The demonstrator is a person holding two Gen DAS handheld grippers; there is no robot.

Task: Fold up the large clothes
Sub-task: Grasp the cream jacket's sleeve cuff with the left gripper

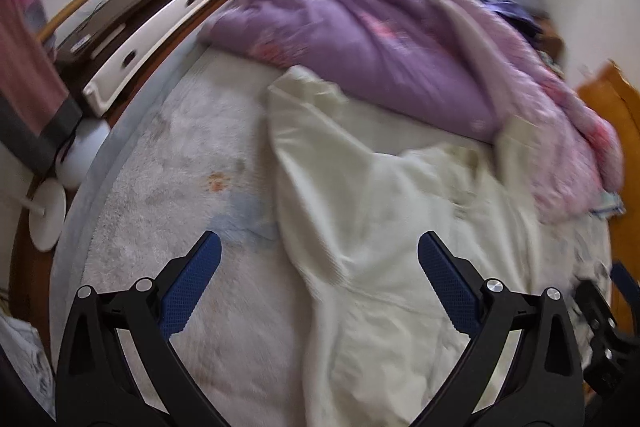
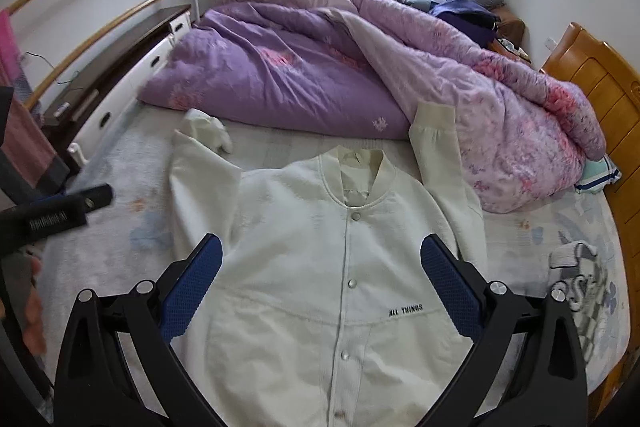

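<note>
Cream jacket [image 2: 320, 267] lies front-up on the bed [image 2: 100, 247], spread across the near half of the mattress with its collar toward the far side and its snaps closed down the middle. Small black lettering reading "ALL THINGS" sits on its chest. One sleeve [image 2: 436, 147] runs up toward the purple duvet [image 2: 280, 67], its ribbed cuff resting against the duvet's edge; the other sleeve [image 2: 200, 147] bends out toward the bed's left edge, its cuff crumpled. The duvet is heaped along the far side of the bed, reaching the wooden headboard [image 2: 600, 99] at the right edge.

Right tongs [image 2: 322, 259] hang above the jacket's chest, blue pads spread wide, nothing between them. Left tongs [image 1: 320, 259] are likewise apart and empty, over the jacket's left side near the bed's left edge; that view is blurred. A grey sock [image 2: 572, 263] lies on the sheet near the right edge. A low dark cabinet with white drawers [image 2: 120, 87] stands beside the bed's left edge.
</note>
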